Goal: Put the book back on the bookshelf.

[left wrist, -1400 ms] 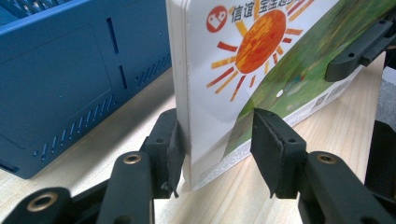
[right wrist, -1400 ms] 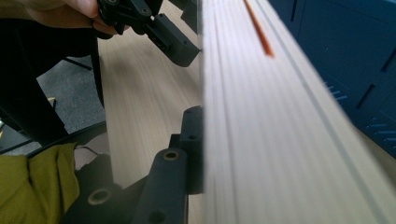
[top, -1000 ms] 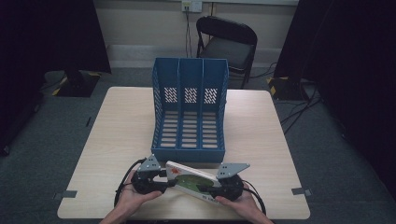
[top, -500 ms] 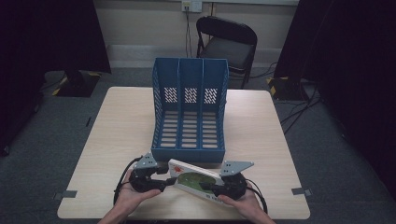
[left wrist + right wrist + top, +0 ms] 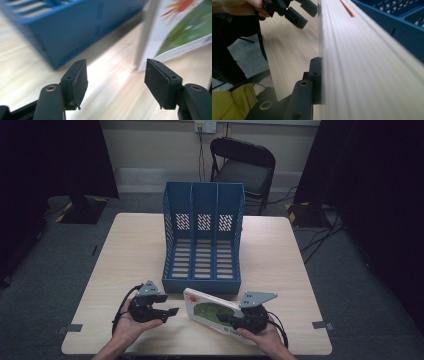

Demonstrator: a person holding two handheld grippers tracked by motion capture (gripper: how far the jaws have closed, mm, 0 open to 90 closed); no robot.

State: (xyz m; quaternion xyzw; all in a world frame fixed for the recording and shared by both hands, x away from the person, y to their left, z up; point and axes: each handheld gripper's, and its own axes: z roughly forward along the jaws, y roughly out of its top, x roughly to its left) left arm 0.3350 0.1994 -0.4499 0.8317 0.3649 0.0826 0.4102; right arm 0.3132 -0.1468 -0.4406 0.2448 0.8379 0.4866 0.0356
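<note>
Jaws: right gripper [image 5: 227, 319] clamped on the book [image 5: 212, 312]; left gripper [image 5: 172, 312] spread, nothing between, having just been opening.
Book: tilted, near the table's [image 5: 280, 265] front edge, just before the blue file rack [image 5: 202, 245]. High view shows both hands and grippers; left gripper view shows the book's painted cover and page edges [image 5: 175, 50] just beyond its pads [image 5: 156, 80]; right gripper view shows the book edge-on.

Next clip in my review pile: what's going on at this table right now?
A person works two handheld grippers at a table. The right gripper is shut on a picture book, held on edge just in front of a blue three-slot file rack. The left gripper has just been opening its jaws; they stand apart beside the book with nothing between them.
</note>
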